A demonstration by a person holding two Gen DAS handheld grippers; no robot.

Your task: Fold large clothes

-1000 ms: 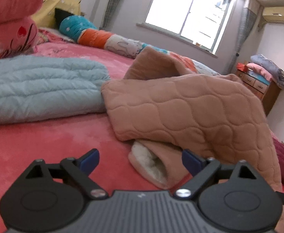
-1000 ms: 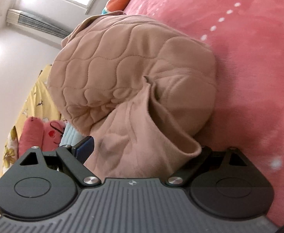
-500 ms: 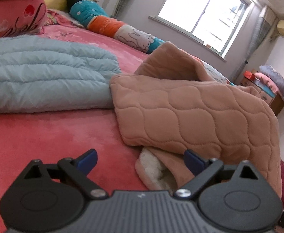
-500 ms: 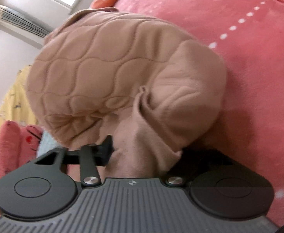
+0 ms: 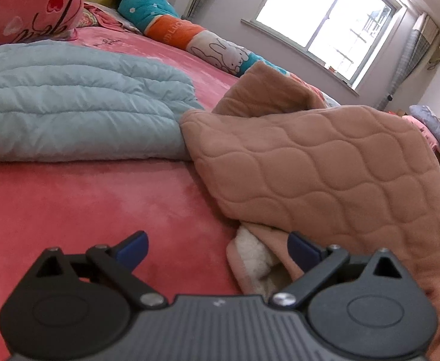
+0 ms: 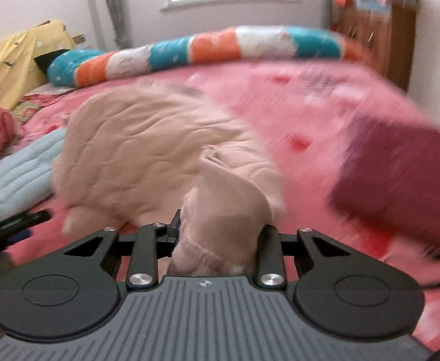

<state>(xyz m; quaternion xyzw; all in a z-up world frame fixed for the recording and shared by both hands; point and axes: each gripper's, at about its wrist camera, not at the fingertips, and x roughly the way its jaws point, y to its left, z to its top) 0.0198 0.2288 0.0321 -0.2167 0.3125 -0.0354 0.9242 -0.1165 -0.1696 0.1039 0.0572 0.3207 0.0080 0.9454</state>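
1. The tan quilted garment [image 5: 325, 165] is seen lying in a loose heap on the pink bed [image 5: 69, 204], its near edge turned up so that a white fleece lining [image 5: 256, 258] is shown.
2. The left gripper [image 5: 217, 246] is held low over the bed and tilted downward, pointed at the garment's near edge.
3. Its jaws are spread wide, having just been opening a little further; the white-lined hem lies between them, close to the right-hand blue pad, but is not pressed from both sides.
4. The right gripper [image 6: 220, 228] is held higher and angled down at the bed; its view is blurred.
5. Its jaws have just been closing, and a bunched fold of the tan garment [image 6: 159, 150] is clamped between them, the cloth rising from the heap to the fingers.
6. A pale blue padded garment [image 5: 69, 105] is seen lying beside the tan one, their edges touching.
7. A long striped bolster [image 6: 205, 48] lies along the far side of the bed, below the window [image 5: 325, 15].
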